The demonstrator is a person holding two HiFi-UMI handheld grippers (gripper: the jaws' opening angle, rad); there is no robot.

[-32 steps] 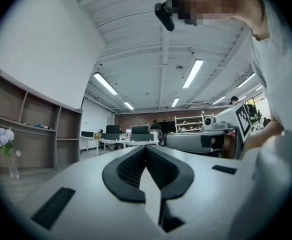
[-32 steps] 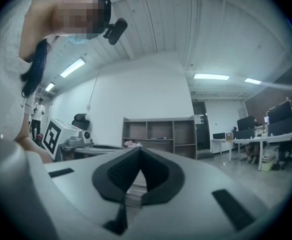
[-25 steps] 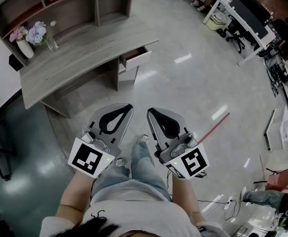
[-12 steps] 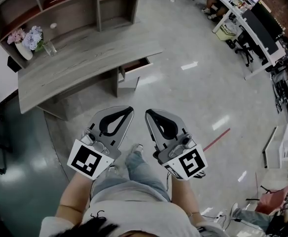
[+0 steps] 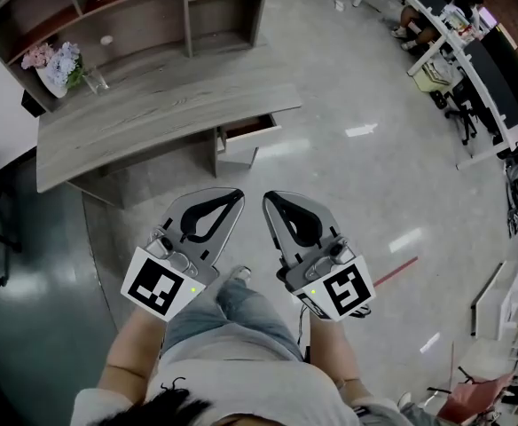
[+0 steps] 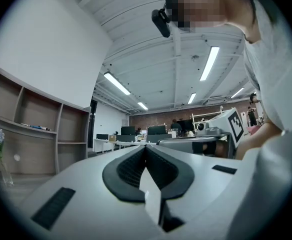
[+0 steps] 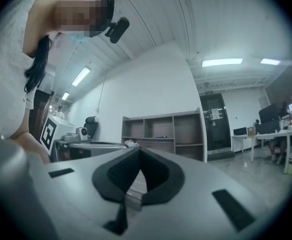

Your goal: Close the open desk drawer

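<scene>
Hovering left gripper (image 5: 238,193), right gripper (image 5: 269,197), jaws together; drawer (image 5: 251,132) open.

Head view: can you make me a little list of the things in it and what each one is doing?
drawer: open, sticking out at the desk's end
desk: grey wood, long
flowers: in a vase at the desk's back corner
left gripper: shut, holding nothing, not touching the drawer
right gripper: shut, holding nothing, not touching the drawer
job: drawer not yet closed
</scene>
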